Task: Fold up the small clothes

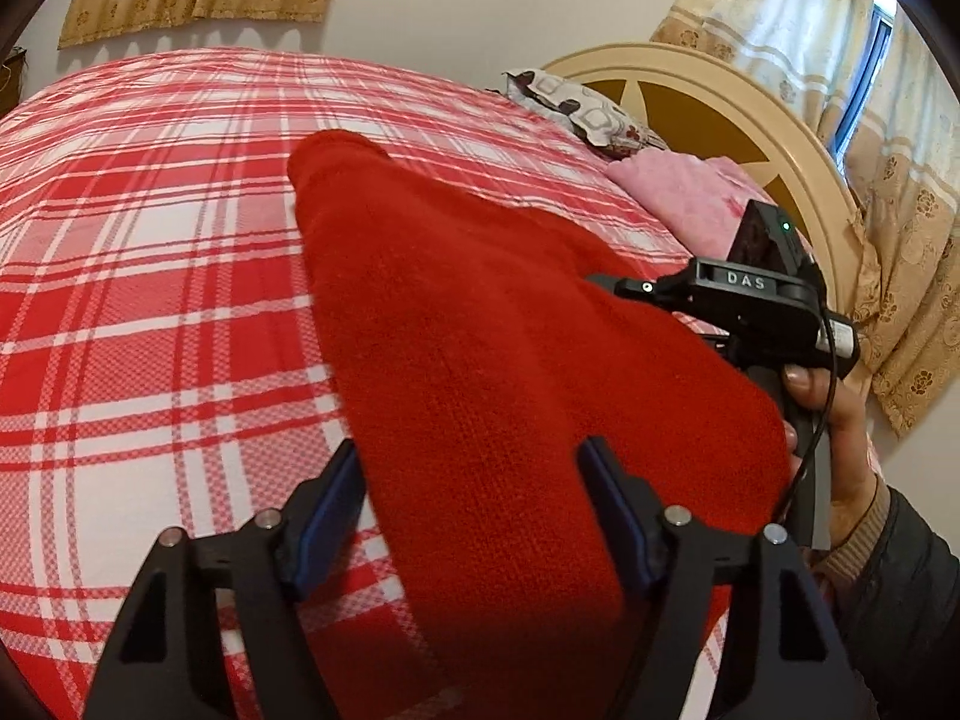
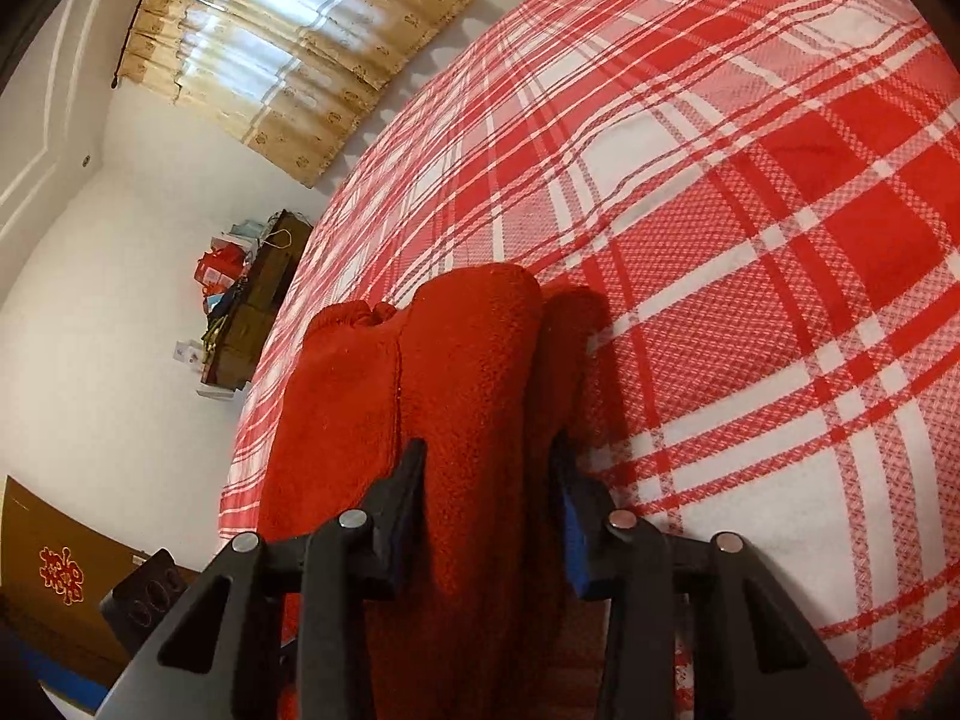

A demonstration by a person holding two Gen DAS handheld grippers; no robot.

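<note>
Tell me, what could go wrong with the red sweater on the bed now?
1. The left gripper has the red sweater between its fingers, but they look wide apart, so the cloth might slip out.
2. The right gripper seems to have only a thick bunched ridge between its fingers, so the fold could come out lumpy.
3. Pulling unevenly might drag the sweater across the plaid bedspread and undo the fold.

Bed w/ red-white plaid sheet (image 1: 150, 252): red knit garment (image 1: 456, 324), pink cloth (image 1: 684, 198), pillow (image 1: 588, 111).
</note>
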